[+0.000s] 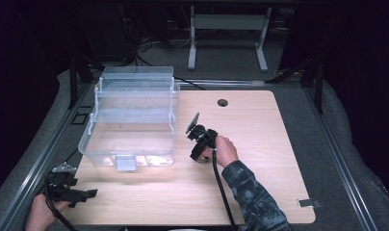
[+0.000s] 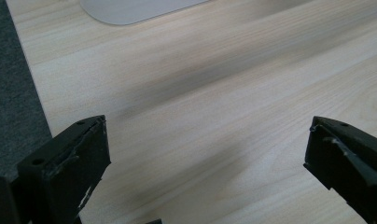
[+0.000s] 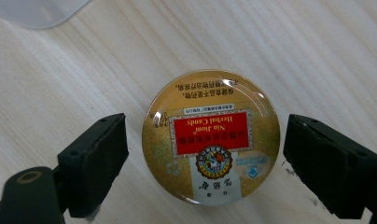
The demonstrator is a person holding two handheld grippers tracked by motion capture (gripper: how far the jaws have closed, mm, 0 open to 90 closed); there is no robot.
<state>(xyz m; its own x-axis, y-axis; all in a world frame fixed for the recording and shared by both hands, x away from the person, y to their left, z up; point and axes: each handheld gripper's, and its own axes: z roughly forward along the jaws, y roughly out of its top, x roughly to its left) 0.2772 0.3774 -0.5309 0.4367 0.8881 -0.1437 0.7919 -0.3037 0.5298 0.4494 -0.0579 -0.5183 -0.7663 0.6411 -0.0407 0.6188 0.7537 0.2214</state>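
The right gripper [image 3: 204, 154] hangs straight above a round gold candy tin [image 3: 211, 137] lying flat on the tabletop [image 1: 260, 144], near the middle and a little toward the near edge. Its jaws stand wide apart, one on each side of the tin with a sliver of bare wood showing between each pad and the rim, so nothing is gripped yet. Judging by this, the pick-up is at its very start: the gripper is lined up, the closing and lifting are left, and so is wherever the tin is meant to go (the clear plastic storage box [image 1: 130, 120] standing by the left edge, toward the far side, looks the likely place, but that is a guess).

The left gripper [image 1: 79, 195] rests low at the near left corner, jaws spread wide over bare wood and holding nothing, well apart from the tin.

Room is generous. The right half of the tabletop is open wood, and the strip along the near edge is free too. The box's near right corner sits just beside the right gripper, so a lift should go straight up before any swing toward the left edge.
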